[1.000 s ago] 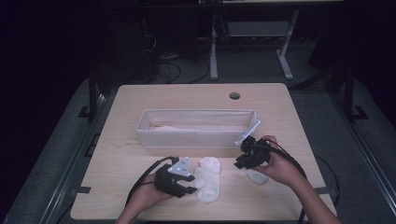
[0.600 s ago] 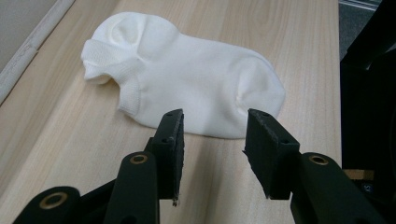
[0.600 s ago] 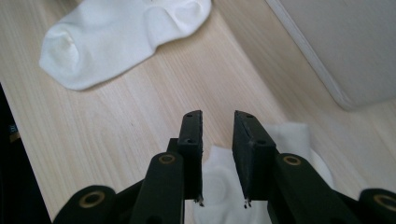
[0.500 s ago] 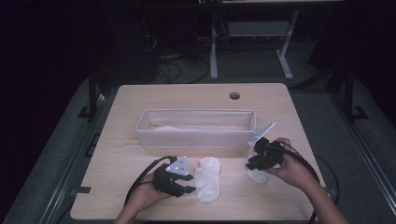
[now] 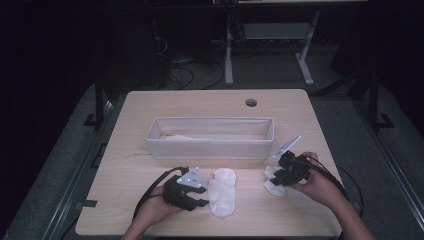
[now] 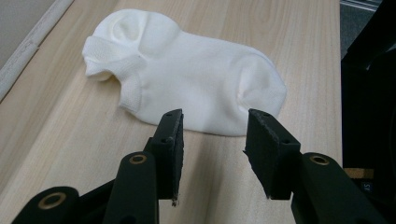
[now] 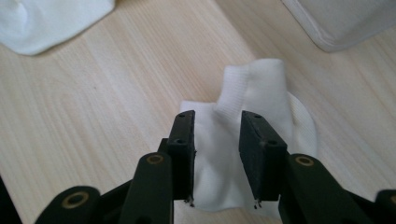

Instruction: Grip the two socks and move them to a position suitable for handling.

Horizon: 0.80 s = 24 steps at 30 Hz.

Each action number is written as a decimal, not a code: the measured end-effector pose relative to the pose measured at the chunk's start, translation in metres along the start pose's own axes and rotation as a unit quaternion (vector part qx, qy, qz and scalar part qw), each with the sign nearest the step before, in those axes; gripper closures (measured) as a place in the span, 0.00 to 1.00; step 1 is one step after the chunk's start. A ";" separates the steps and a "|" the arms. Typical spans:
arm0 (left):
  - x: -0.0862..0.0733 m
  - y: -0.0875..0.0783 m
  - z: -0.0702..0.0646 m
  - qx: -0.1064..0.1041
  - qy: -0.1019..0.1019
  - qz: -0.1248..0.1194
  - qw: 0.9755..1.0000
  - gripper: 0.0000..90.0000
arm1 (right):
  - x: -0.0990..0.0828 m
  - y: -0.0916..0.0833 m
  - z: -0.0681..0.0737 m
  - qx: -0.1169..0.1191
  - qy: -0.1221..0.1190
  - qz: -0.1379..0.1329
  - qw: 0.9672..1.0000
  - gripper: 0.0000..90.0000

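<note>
My left gripper (image 5: 202, 199) sits low on the near left part of the table (image 5: 150, 107), held in the person's left hand (image 5: 152, 212). In the left gripper view its jaws stand apart with bare wood between them, and nothing is clamped. Just beyond their tips lies a white ankle sock (image 6: 187, 79), flat on the wood, cuff end toward the far left of that view. From above, I see that same sock (image 5: 222, 191) lying just to the right of the left gripper, lengthwise from near to far.

Behind it, across the middle of the table, stands a long white fabric bin (image 5: 210, 148) with something pale lying in its bottom.

Further right, my right gripper (image 5: 276, 178) is held in the right hand (image 5: 317, 182), near the bin's right end. A second white sock (image 7: 261, 121) lies bunched under it, with its ribbed cuff standing up past the tips. The jaws have just been opening; in the right gripper view they stand apart with the sock's fabric between them, and the pads do not press on it. From above, this sock (image 5: 272, 184) shows as a small white lump at the gripper's tips, well apart from the first sock.
</note>
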<state>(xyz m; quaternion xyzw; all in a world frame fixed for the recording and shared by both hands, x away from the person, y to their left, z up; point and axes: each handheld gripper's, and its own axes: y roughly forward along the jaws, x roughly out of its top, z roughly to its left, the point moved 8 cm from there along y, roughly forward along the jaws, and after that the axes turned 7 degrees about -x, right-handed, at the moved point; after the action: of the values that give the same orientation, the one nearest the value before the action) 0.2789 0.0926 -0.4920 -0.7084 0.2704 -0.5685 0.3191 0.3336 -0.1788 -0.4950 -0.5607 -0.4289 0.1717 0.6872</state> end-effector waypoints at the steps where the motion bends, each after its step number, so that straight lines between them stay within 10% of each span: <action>1: 0.000 0.000 0.000 -0.001 0.001 0.002 1.000 0.63 | -0.001 0.001 -0.001 -0.002 0.002 0.001 1.000 0.72; 24: -0.001 0.000 0.001 -0.002 -0.002 0.001 1.000 0.62 | -0.009 0.018 -0.010 -0.031 -0.001 0.013 0.999 0.73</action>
<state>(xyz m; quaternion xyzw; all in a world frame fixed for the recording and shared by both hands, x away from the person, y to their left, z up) 0.2795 0.0938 -0.4924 -0.7099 0.2716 -0.5662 0.3189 0.3402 -0.1857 -0.5150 -0.5871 -0.4268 0.1680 0.6670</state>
